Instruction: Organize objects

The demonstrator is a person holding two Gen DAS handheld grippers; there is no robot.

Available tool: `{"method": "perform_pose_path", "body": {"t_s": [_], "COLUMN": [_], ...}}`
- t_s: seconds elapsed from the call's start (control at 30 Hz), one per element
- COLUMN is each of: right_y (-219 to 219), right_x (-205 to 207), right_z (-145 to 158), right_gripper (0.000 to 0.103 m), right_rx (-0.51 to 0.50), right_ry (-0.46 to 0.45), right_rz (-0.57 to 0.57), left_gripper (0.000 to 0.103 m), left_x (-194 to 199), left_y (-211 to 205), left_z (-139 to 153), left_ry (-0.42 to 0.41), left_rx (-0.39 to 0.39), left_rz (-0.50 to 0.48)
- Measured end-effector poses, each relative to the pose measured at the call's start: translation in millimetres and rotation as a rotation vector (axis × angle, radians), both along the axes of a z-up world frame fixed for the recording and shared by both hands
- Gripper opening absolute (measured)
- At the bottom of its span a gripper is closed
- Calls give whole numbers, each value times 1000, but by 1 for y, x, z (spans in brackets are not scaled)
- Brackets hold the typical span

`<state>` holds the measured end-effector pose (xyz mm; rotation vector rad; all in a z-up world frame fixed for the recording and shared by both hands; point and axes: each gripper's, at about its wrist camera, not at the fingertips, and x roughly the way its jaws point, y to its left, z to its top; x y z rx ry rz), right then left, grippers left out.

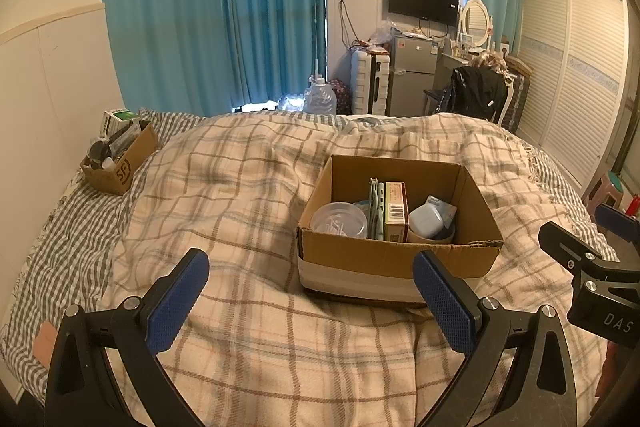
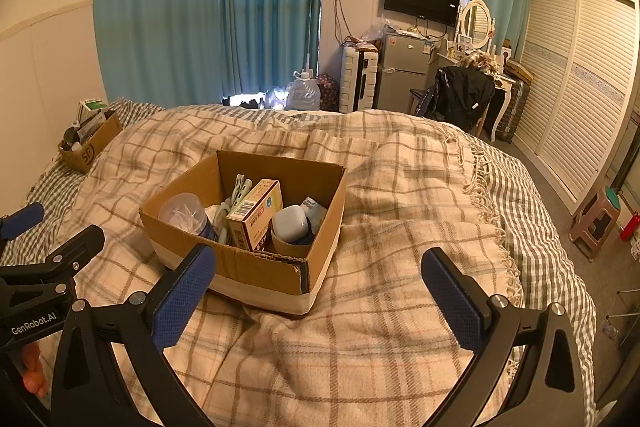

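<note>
From the left wrist view, the open brown cardboard box with a white band round its base [image 1: 398, 227] sits on the beige plaid blanket [image 1: 248, 187] covering the bed, at about 1 o'clock from the left gripper [image 1: 312, 303]. Inside stand a clear round plastic tub [image 1: 339, 219], a red-and-cream carton with a barcode [image 1: 396, 213] and a pale blue rounded case [image 1: 425, 221] resting in a brown paper cup. These look light; the tub seems smooth and could slip, so the carton's flat, stiff sides probably offer the surest hold. The left gripper is spread wide and carries nothing, its blue pads clear of the blanket. A second small cardboard box marked SF [image 1: 120, 163] lies at 10 o'clock, well apart.

From the right wrist view, the same box [image 2: 248, 227] lies at 11 o'clock from the right gripper [image 2: 320, 303], whose left pad overlaps the box's near wall in the picture; contact cannot be told. This gripper also stands wide apart and empty. The soft bedding may let the box tilt if pressed.
</note>
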<state>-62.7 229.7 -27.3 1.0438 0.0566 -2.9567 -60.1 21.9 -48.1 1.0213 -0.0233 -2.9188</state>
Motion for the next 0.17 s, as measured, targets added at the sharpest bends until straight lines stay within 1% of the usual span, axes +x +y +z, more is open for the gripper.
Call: {"method": "perform_pose_path", "body": {"t_s": [0.17], "right_y": [0], "right_x": [0], "right_z": [0], "right_gripper": [102], "right_rx": [0], "right_ry": [0], "right_rz": [1], "left_gripper": [103], "left_x": [0], "left_y": [0], "left_z": [0], "left_ry": [3], "left_rx": [-3], "left_rz": [4]}}
